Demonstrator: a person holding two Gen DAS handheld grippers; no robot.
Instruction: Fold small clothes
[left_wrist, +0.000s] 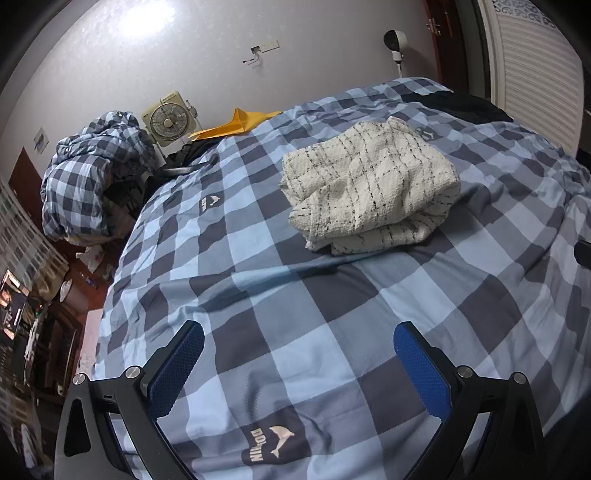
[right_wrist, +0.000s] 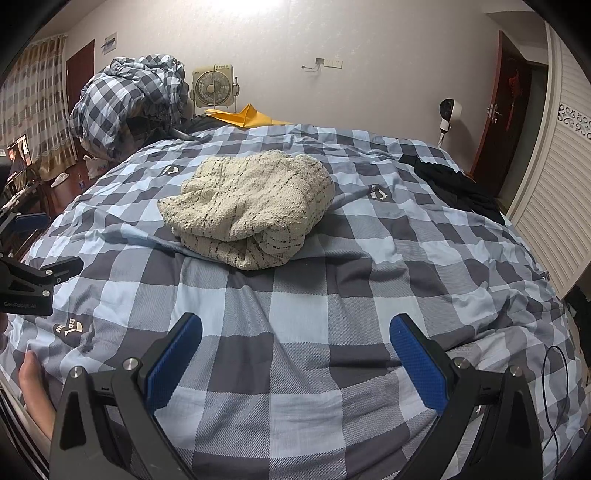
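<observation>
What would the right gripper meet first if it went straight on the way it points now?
Probably the checked bedcover: the open right gripper angles down toward it, nothing between its jaws. On a shallower line it would reach the folded cream knit garment ahead. Depth is unclear through the fisheye.

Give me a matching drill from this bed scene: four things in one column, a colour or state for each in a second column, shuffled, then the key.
Things:
1. knitted garment
2. right tool
3. dark clothing
4. paper sheet

Descriptions:
A. yellow
B. cream with dark lines, folded
C. black, at the bed's far edge
D. open, empty

Pairs: 1-B, 2-D, 3-C, 4-A
</observation>
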